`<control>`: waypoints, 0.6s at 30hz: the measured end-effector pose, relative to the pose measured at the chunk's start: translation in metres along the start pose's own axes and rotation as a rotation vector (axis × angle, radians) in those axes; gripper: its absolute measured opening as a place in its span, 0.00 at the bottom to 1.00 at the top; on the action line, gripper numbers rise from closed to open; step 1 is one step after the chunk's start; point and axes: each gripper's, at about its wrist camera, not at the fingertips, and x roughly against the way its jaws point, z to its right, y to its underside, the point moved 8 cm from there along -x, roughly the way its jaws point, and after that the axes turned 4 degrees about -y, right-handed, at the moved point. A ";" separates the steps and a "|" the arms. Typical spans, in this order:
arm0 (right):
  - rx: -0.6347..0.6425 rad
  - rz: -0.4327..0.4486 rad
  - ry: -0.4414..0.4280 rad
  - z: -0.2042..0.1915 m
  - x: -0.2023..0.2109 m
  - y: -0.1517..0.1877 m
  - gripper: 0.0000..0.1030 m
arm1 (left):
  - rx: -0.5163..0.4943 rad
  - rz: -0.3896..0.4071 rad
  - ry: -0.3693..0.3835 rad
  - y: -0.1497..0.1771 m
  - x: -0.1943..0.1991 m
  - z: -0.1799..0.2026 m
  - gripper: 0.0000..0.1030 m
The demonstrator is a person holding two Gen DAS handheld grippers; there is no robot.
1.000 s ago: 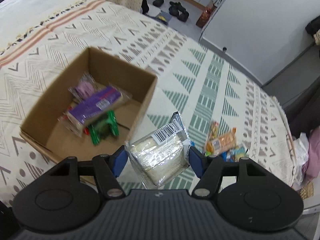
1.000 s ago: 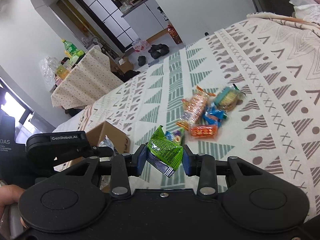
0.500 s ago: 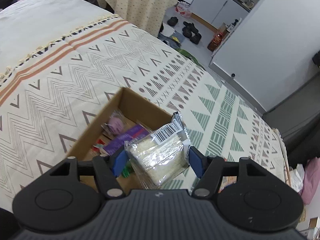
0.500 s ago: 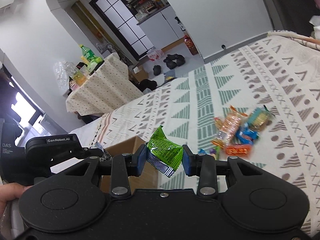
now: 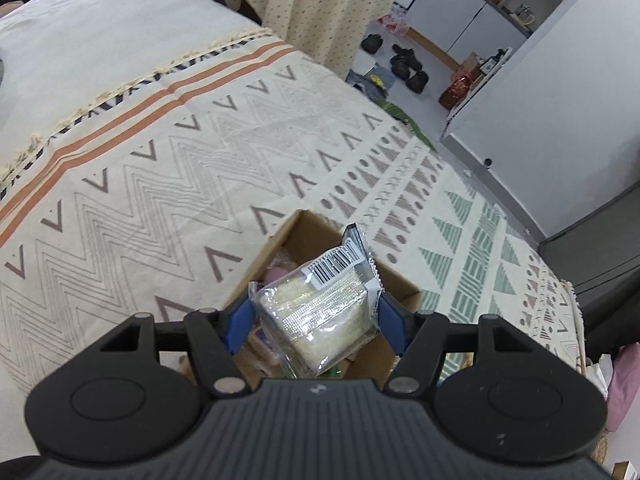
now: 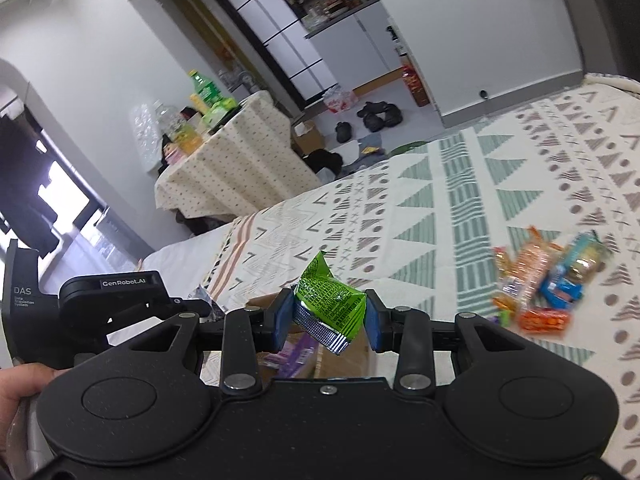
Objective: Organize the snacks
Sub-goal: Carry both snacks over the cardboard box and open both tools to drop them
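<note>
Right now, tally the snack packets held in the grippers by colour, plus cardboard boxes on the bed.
clear packet, in the left gripper: 1
green packet, in the right gripper: 1
cardboard box: 1
Total: 3

surface: bed (image 5: 168, 184), covered by a cream blanket patterned with chevrons, triangles and orange stripes
box: open cardboard box (image 5: 304, 226) is set directly on the blanket; packets are seen inside, mostly hidden
loose snacks: a small pile of wrapped snacks (image 6: 548, 284) is laid on the blanket, well apart from the box; orange, blue and clear wrappers are seen, blurred
</note>
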 end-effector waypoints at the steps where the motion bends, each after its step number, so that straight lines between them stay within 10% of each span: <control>1: 0.005 -0.006 -0.005 -0.003 -0.004 0.000 0.36 | 0.003 -0.008 -0.002 0.000 -0.002 -0.002 0.63; 18: 0.081 -0.128 -0.055 -0.049 -0.045 0.012 0.36 | 0.034 -0.084 -0.072 -0.006 -0.008 -0.036 0.80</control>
